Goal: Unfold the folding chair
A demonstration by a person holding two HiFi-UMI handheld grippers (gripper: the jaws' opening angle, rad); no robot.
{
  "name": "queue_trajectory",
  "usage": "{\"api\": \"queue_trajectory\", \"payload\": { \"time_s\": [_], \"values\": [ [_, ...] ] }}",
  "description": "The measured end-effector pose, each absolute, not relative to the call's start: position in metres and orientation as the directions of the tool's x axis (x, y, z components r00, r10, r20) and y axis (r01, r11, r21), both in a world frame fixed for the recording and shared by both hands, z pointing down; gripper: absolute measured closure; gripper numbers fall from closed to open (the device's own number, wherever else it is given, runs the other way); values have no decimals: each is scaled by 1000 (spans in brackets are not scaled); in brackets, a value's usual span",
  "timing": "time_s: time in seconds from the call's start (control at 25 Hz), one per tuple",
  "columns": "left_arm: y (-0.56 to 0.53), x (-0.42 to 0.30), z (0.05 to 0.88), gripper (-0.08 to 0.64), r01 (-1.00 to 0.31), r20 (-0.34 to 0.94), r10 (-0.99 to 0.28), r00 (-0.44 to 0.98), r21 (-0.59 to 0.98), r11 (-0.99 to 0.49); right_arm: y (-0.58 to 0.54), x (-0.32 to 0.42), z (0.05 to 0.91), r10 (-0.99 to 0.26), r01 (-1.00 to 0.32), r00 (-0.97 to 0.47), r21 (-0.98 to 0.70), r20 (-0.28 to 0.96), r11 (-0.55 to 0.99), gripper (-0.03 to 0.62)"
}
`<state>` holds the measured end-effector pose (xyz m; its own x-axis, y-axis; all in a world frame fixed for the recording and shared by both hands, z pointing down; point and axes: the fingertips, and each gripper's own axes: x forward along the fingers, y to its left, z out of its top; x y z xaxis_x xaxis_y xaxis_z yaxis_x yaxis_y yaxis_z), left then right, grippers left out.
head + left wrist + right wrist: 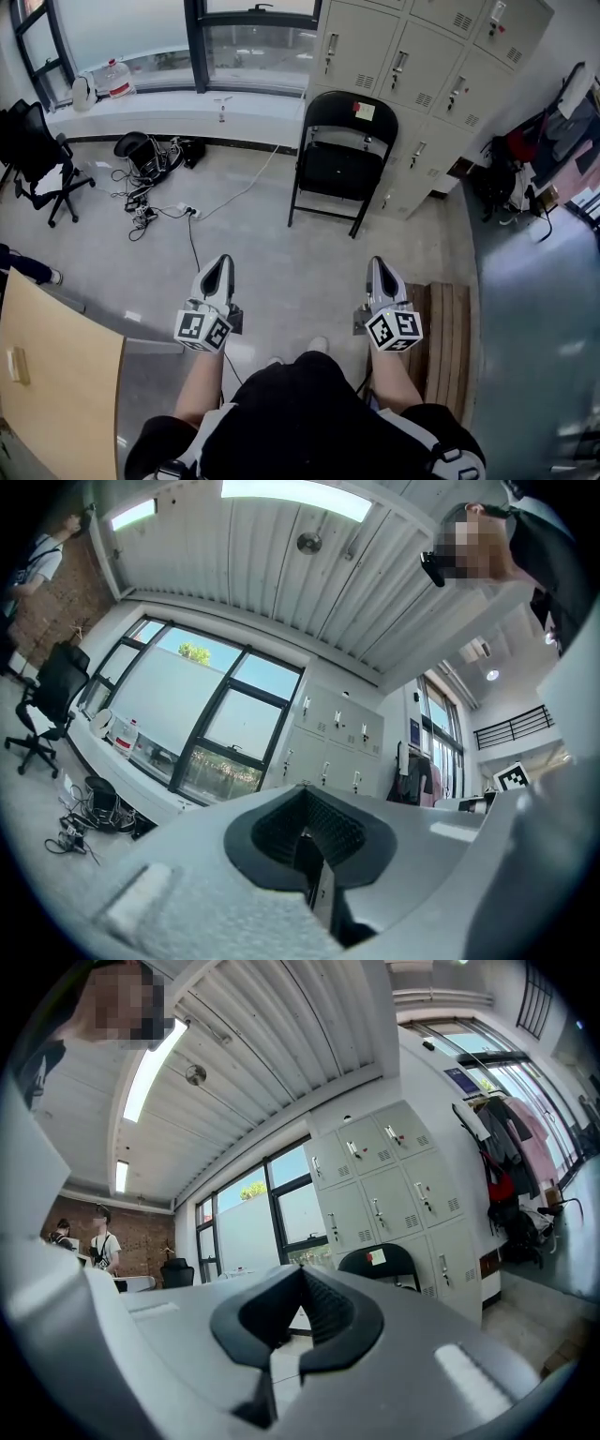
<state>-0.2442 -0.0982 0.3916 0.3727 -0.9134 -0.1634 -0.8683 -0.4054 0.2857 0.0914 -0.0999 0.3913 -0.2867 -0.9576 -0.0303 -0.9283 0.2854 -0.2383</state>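
A room with a pale grey floor (pixel 253 253). Along the far wall run large dark-framed windows (pixel 141 28) above a white sill (pixel 169 112) that carries a water jug (pixel 117 80). Grey metal lockers (pixel 412 56) fill the corner beside them. A black office chair (pixel 33 150) stands at the left, near a tangle of cables (pixel 145 202). Clothes (pixel 562 122) hang at the right. A ribbed white ceiling (pixel 281 564) holds strip lights (pixel 291 494). One wall is brick (pixel 42 602).
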Motion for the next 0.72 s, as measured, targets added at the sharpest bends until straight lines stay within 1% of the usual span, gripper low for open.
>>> {"api": "queue_trajectory", "payload": {
  "time_s": [0.24, 0.48, 0.72],
  "values": [
    [-135, -244, 400, 561, -880, -136, -917, 375, 258, -398, -142, 101, 407, -974, -943, -225, -256, 18, 213, 586],
    [-192, -227, 399, 561, -876, -143, -912, 384, 257, -409, -206, 108, 412, -956, -925, -292, -249, -25, 289, 586],
    [-258, -198, 381, 561, -869, -154, -892, 425, 204, -450, -276, 125, 401, -953, -916, -295, -262, -70, 303, 586]
  ]
}}
